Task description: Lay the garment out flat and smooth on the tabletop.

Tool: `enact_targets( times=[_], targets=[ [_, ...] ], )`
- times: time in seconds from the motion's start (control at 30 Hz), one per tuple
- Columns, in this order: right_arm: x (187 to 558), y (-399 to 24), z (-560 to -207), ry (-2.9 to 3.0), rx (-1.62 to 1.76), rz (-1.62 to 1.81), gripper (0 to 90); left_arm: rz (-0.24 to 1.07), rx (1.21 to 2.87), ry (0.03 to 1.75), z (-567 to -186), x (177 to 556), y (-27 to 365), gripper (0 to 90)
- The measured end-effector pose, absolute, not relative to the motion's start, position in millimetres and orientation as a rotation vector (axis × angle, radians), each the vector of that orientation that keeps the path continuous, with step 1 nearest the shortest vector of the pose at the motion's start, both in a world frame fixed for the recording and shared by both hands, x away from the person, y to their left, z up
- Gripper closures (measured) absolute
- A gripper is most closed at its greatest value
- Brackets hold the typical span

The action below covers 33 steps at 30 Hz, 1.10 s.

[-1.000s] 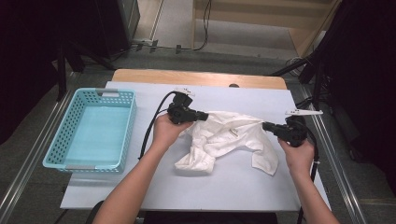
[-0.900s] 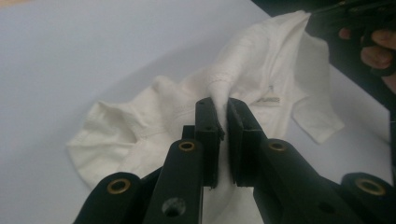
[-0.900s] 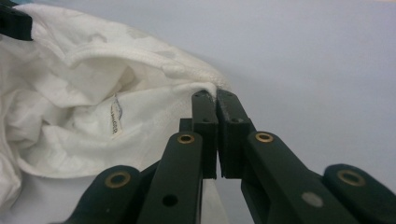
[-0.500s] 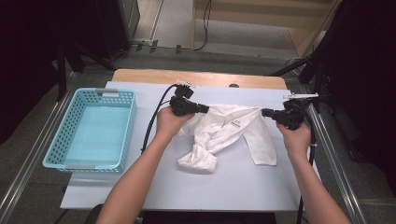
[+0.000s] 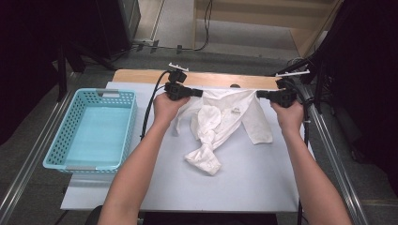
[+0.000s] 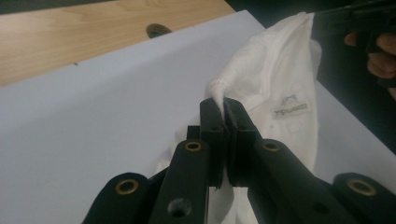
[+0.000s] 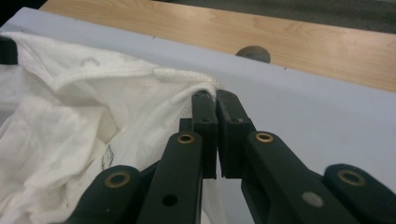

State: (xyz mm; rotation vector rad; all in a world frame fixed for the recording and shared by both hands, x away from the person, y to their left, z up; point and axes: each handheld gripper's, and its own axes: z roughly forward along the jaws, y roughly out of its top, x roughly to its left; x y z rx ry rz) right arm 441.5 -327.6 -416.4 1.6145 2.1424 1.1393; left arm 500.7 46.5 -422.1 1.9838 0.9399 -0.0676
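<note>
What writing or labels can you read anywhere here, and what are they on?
Neck label on the white shirt: a small label with a grey logo and one line of grey letters, too blurred to read.
The same label from the high view: too small to read.
Basket, table and both tongs: no text to be seen.

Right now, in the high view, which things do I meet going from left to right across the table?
Blue basket → left gripper → white shirt → right gripper.
</note>
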Motion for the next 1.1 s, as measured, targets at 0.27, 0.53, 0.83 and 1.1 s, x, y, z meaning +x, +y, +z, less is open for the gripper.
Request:
enact_targets(
  times=[0.27, 0.53, 0.83, 1.1],
  targets=[
    [455, -316, -416, 2.066, 1.559, 1.096, 58.5, 0.024, 2.014, 0.964, -429, 503, 53, 50.4],
    [441, -313, -417, 2.108, 1.553, 1.151, 56.2, -0.048, 1.993, 0.925, -427, 493, 51, 47.8],
    [424, -315, -423, 2.158, 1.546, 1.162, 46.3, -0.089, 2.014, 0.878, -420, 475, 49, 40.0],
    [405, -315, -430, 2.200, 1.536, 1.175, 42.9, -0.126, 2.027, 0.832, -416, 456, 45, 39.4]
  ],
)
